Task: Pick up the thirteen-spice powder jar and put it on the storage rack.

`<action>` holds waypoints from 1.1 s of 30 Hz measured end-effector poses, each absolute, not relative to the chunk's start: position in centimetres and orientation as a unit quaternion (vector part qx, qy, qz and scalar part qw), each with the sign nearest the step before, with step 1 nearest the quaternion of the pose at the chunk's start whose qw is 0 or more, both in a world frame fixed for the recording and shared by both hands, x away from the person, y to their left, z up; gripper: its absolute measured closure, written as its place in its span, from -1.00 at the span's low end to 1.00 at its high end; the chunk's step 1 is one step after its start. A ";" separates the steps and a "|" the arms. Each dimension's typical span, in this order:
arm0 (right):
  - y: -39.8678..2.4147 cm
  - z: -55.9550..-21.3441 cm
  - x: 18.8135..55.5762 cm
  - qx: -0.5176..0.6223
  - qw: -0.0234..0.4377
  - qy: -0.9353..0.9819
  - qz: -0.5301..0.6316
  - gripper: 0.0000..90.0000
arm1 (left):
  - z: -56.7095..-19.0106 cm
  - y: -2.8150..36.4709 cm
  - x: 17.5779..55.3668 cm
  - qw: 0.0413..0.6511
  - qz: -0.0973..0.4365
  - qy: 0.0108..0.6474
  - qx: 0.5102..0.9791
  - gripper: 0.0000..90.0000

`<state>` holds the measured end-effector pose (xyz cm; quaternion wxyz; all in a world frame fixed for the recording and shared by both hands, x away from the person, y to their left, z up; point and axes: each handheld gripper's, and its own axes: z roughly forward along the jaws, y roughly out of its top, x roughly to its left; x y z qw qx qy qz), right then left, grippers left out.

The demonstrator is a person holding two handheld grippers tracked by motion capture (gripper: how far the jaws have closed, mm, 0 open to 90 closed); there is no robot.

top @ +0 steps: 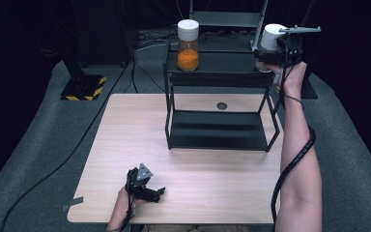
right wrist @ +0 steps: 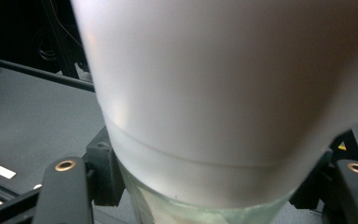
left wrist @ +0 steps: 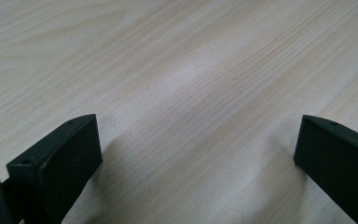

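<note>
One white-lidded glass jar (right wrist: 205, 93) sat clamped in the right gripper (top: 281, 50) at the black shelf's (top: 217, 63) right end; an orange-filled jar (top: 188, 44) stood left. The left gripper (left wrist: 198, 154) rested open on the table (top: 198, 183).

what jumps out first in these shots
The jar of orange powder stands bright on the black shelf's top tier. At the shelf's right end, the right claw grips a white-lidded jar. The left claw rests open on the wooden table.
</note>
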<state>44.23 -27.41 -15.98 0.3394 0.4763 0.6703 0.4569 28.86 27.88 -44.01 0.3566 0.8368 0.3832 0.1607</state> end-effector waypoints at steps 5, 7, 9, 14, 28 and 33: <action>-27.4 -15.8 44.2 0.477 0.338 0.672 0.454 -0.36 | -44.0 27.9 28.9 0.357 0.161 0.383 0.837 -1.00; -27.5 -15.7 44.4 0.476 0.333 0.676 0.453 -0.51 | -44.0 27.9 28.9 0.357 0.161 0.383 0.837 -1.00; -27.5 -15.4 44.5 0.474 0.327 0.684 0.447 -0.66 | -44.0 27.9 28.9 0.357 0.161 0.383 0.837 -1.00; -27.9 -14.3 44.4 0.472 0.313 0.703 0.431 -0.89 | -44.0 27.9 28.8 0.357 0.161 0.383 0.836 -1.00; -29.1 -12.6 40.5 0.427 0.305 0.758 0.388 -1.00 | -44.0 27.9 28.8 0.357 0.161 0.383 0.837 -1.00; -29.3 -13.4 38.3 0.411 0.310 0.773 0.371 -1.00 | -44.0 27.9 28.8 0.357 0.161 0.383 0.836 -1.00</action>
